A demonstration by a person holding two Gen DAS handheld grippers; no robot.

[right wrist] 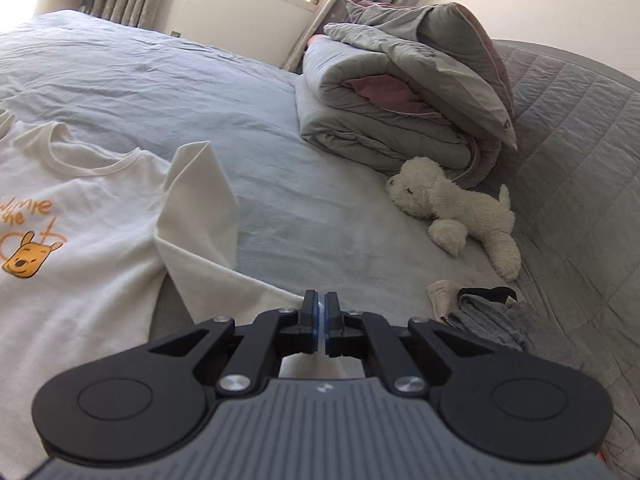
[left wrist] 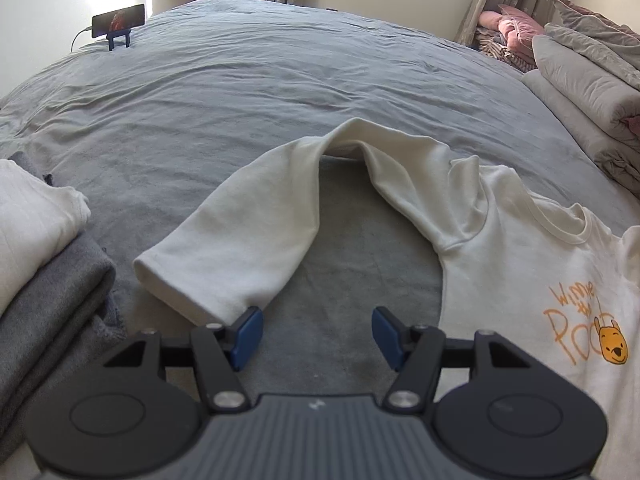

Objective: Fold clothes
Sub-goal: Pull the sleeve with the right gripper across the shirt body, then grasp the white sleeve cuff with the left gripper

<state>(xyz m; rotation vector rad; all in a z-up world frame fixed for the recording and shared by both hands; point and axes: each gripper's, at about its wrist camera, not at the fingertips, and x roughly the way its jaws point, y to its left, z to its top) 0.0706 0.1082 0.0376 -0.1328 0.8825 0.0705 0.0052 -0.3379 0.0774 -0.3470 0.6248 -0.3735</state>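
Observation:
A white long-sleeved shirt (left wrist: pixel 520 280) with an orange bear print lies face up on the grey bed sheet (left wrist: pixel 260 92). One sleeve (left wrist: pixel 240 220) bends in an arch, and its cuff (left wrist: pixel 188 284) lies just ahead of my left gripper (left wrist: pixel 318 334). That gripper is open and holds nothing; its left blue pad (left wrist: pixel 250 336) sits at the cuff's corner. In the right wrist view the shirt (right wrist: pixel 80 248) lies at the left, with its other sleeve (right wrist: pixel 200 204) doubled back toward me. My right gripper (right wrist: pixel 321 322) is shut on the end of that sleeve.
A stack of folded white and grey clothes (left wrist: pixel 48 256) sits at the left. A phone on a stand (left wrist: pixel 118 24) stands at the far corner. Folded duvets (right wrist: pixel 400 92), a white plush dog (right wrist: pixel 456 208) and a small heap of garments (right wrist: pixel 484 316) lie to the right.

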